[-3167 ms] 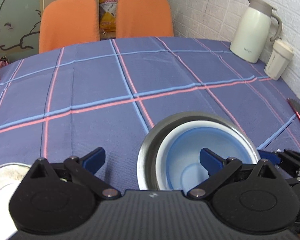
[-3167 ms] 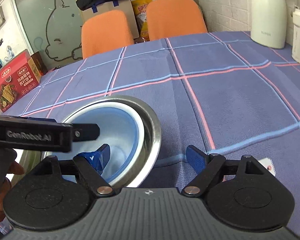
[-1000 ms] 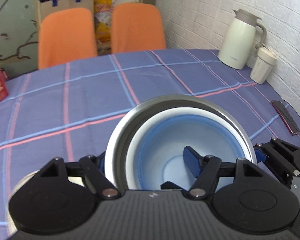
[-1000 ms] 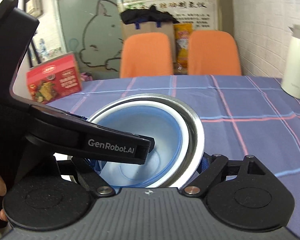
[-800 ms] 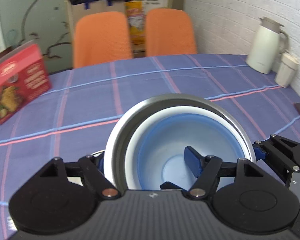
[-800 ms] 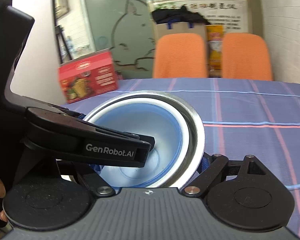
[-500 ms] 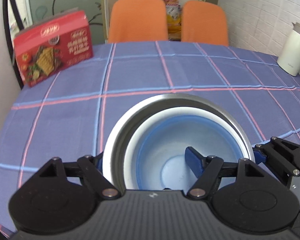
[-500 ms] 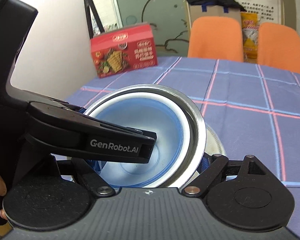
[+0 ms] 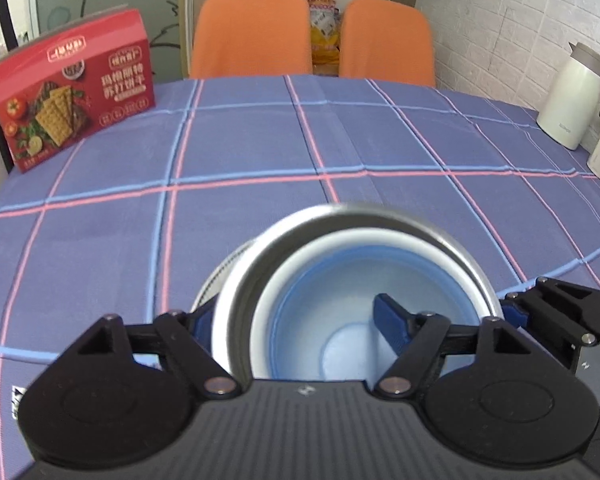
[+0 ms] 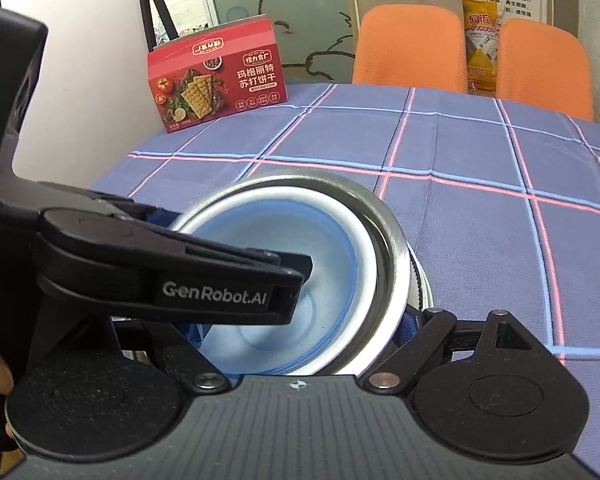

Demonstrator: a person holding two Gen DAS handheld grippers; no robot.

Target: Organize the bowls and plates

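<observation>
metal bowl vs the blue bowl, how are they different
The metal bowl is shiny steel and wider; the blue bowl is pale blue with a white rim and smaller. The metal bowl is outermost; the blue bowl nests inside it. Both are round, upright and look empty.

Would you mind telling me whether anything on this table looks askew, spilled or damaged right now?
Nothing looks spilled or damaged. The steel bowl with the blue bowl nested inside is gripped by the left gripper and right gripper, sitting slightly off-centre over another dish beneath.

open tablecloth (image 9: 260, 152) ahead, cracker box (image 9: 74, 88) far left, kettle (image 9: 572, 96) far right
</observation>
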